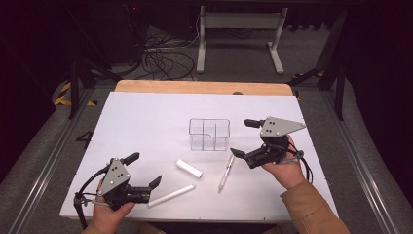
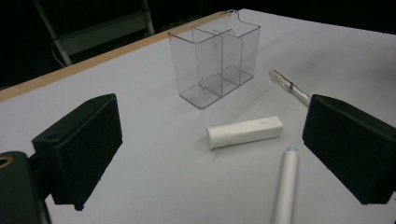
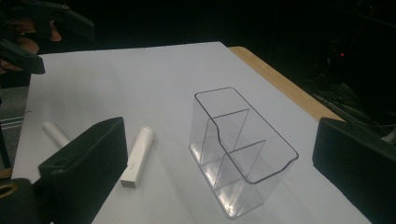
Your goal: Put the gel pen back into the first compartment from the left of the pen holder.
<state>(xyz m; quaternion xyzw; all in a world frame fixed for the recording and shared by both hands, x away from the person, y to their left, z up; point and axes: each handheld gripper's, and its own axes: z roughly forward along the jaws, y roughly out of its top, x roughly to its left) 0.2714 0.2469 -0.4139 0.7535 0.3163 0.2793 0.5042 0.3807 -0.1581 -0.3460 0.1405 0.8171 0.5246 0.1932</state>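
Left gripper [image 1: 146, 181], jaws apart and empty, rests near-left, just beside the marker [image 1: 171, 195]. Right of it lie the white case [image 1: 189, 168] and pen [image 1: 226, 172], near the organizer [image 1: 209, 134]. Right gripper [image 1: 241, 138], jaws wide, holds nothing.

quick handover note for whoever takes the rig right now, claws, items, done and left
Left claw: open, holding nothing, next to the long white marker.
Right claw: open, holding nothing, beside the clear organizer.
White tube and clear pen lie on the white mat in front of the organizer.
Done: nothing is in the organizer.
Left: probably all three items still to go in.
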